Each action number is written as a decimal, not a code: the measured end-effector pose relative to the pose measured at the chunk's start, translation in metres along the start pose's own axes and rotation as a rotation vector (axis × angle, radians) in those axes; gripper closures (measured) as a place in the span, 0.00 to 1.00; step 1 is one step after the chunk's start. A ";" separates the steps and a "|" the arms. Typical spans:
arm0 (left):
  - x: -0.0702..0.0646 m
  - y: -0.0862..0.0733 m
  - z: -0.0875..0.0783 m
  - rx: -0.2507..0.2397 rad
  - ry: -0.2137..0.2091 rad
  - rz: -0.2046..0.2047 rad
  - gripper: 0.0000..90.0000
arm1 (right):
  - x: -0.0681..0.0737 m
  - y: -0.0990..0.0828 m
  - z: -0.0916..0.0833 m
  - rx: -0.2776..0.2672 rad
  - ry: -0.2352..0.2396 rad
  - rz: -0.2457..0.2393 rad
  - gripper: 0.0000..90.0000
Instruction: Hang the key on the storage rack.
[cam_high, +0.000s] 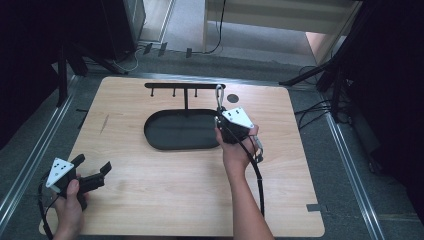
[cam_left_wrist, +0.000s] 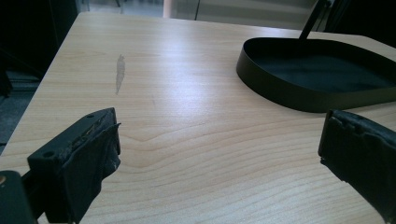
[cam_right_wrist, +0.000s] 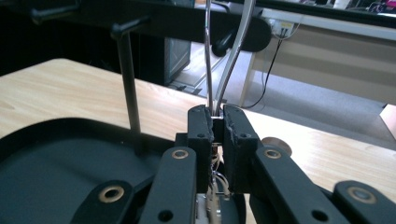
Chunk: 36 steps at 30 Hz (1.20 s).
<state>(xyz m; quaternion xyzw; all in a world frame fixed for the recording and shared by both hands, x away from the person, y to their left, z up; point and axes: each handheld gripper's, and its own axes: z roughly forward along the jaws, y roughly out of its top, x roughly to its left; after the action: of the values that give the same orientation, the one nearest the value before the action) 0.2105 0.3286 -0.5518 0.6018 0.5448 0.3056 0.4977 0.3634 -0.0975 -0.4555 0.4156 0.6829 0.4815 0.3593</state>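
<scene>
A silver carabiner (cam_high: 219, 95) stands upright in my right gripper (cam_high: 219, 119), whose jaws are shut on its lower end. In the right gripper view the carabiner (cam_right_wrist: 224, 56) rises from between the closed pads of that gripper (cam_right_wrist: 218, 116) to just in front of the right end of the black hanger bar (cam_right_wrist: 163, 21). The bar (cam_high: 175, 85) has several short pegs and stands on a thin post (cam_right_wrist: 128, 84) in a black oval tray (cam_high: 150, 137). My left gripper (cam_high: 94, 164) rests at the table's front left, open, with nothing between its jaws (cam_left_wrist: 219, 140).
The tray's rim (cam_left_wrist: 280, 93) lies ahead and to the right of the left gripper. A small dark round disc (cam_high: 233, 98) sits on the wooden table (cam_high: 150, 200) just right of the carabiner. Black stands and cables surround the table.
</scene>
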 end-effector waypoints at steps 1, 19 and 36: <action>0.000 0.000 0.000 0.000 0.000 -0.001 0.00 | 0.000 0.000 0.000 0.000 0.000 0.000 0.92; 0.001 0.000 -0.001 -0.003 -0.005 -0.008 0.00 | -0.002 -0.016 0.034 0.109 -0.042 0.004 0.92; 0.000 0.000 -0.001 -0.005 0.002 0.002 0.00 | -0.050 -0.040 -0.009 0.058 -0.003 0.028 0.43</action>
<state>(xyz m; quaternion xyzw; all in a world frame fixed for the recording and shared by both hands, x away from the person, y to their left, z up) 0.2097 0.3287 -0.5518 0.6006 0.5440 0.3082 0.4983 0.3665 -0.1542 -0.4863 0.4358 0.6903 0.4659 0.3414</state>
